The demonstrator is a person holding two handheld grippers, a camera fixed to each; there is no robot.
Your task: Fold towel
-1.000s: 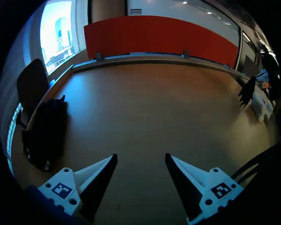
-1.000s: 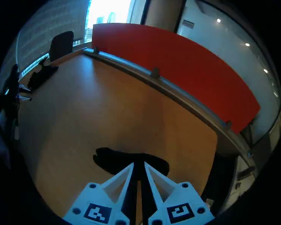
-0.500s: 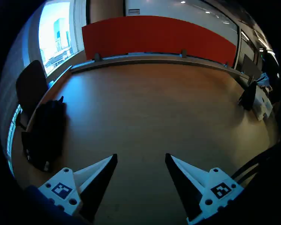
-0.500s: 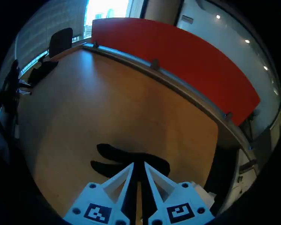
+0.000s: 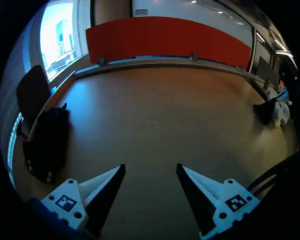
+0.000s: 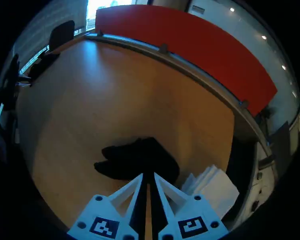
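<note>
The left tool (image 5: 150, 165) hangs over a broad table (image 5: 158, 108) of smooth, warm-toned wood. Its two white plastic fingers, wedge-shaped with dark inner faces, are spread wide with bare wood between them. Each carries a small square black-and-white marker on its base.

A long red screen (image 5: 170, 38), flat and matte, stands along the table's far edge on a grey rail. On the near side of the screen, off its window end, a soft black bag (image 5: 48, 138) slumps on the wood. A dark, round-backed chair (image 5: 30, 90) stands just outside the table's edge there.

In the right gripper view the right tool (image 6: 148, 175) has its fingers pressed almost together, their tips pinching the near edge of the towel (image 6: 138, 158). The towel is a dark, limp cloth, bunched into a lumpy, lobed heap on the wood, well apart from the screen and toward its other end. A white stack (image 6: 214, 188) of flat, layered sheets lies at that same end, at the table's corner.
</note>
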